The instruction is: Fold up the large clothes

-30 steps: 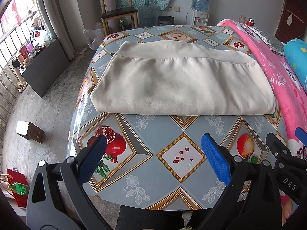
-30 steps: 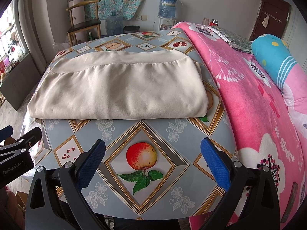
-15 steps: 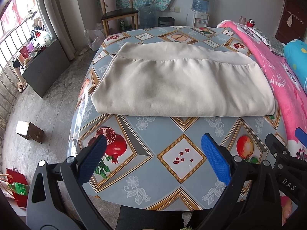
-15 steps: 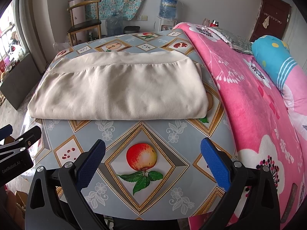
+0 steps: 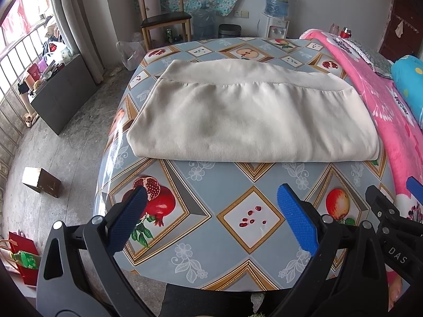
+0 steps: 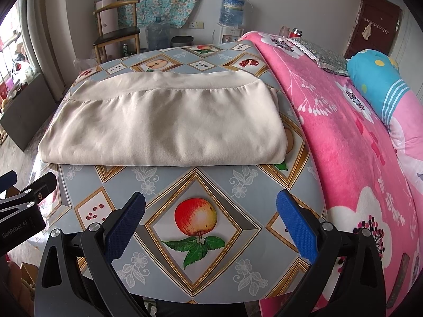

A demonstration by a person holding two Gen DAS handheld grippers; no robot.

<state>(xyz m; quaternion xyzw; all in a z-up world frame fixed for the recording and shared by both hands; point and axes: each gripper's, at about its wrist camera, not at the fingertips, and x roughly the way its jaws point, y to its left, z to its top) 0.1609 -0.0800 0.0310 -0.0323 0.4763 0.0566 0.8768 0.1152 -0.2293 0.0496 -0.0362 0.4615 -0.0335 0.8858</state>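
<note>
Nothing is shifting since the earlier frames: both grippers, left gripper [image 5: 211, 208] and right gripper [image 6: 211, 208], are hovering spread and empty over the table's [image 5: 232, 185] near edge, facing the folded beige garment [image 5: 251, 121] lying mid-table, apparently finished.

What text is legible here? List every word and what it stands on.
"DAS": on the black right tool body, seen from the left wrist view.
"GenRobot.AI": on the black left tool body, seen from the right wrist view.
Blue water jug label: too blurred to read.
</note>
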